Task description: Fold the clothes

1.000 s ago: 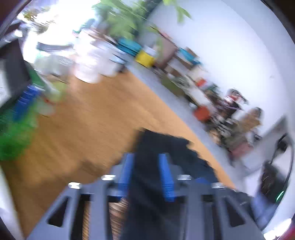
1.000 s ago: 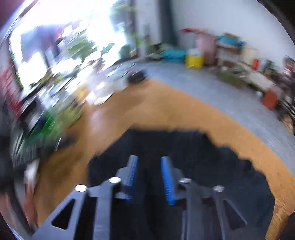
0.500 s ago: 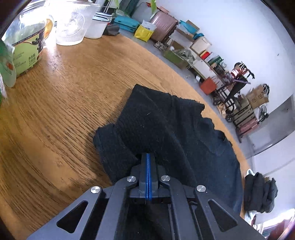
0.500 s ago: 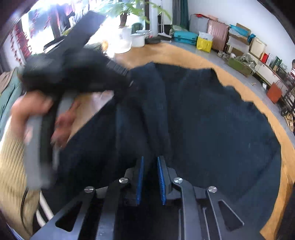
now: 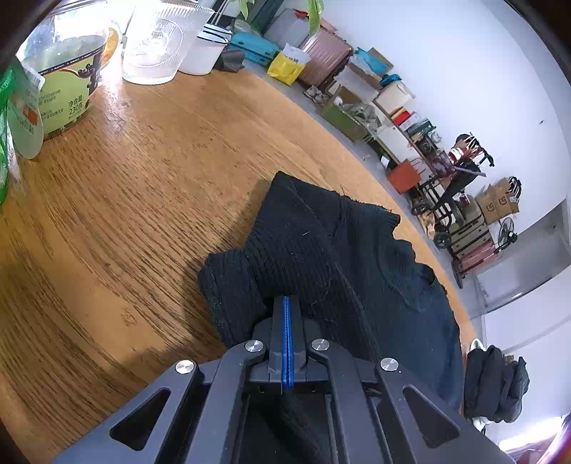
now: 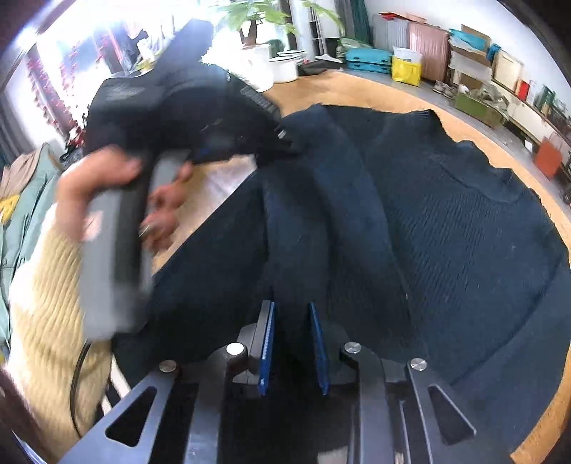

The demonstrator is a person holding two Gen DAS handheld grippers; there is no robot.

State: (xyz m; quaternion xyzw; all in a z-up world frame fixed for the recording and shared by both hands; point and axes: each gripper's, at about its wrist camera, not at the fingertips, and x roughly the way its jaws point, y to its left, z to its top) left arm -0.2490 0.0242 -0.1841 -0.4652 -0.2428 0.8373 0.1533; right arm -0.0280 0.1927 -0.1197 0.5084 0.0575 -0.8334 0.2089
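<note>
Bare table (image 5: 135,221) left of sweater (image 5: 357,257); containers (image 5: 150,39) line its far edge.

A white wall (image 5: 446,53) backs a grey floor (image 6: 428,91) crowded with boxes (image 5: 498,205) and a suitcase (image 5: 321,59); windows (image 6: 71,53) glare.

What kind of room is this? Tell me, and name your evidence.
Probably a lived-in home room doubling as storage: a wooden table holding a dark sweater, a pink suitcase and cardboard boxes along the wall, a potted plant by the window.

A wooden table (image 5: 125,221) is shown. A dark knitted sweater (image 6: 446,221) is spread on it; a labelled jar (image 5: 67,75), a ribbed glass (image 5: 160,43) and a white bowl (image 5: 203,50) are set along its far edge.
</note>
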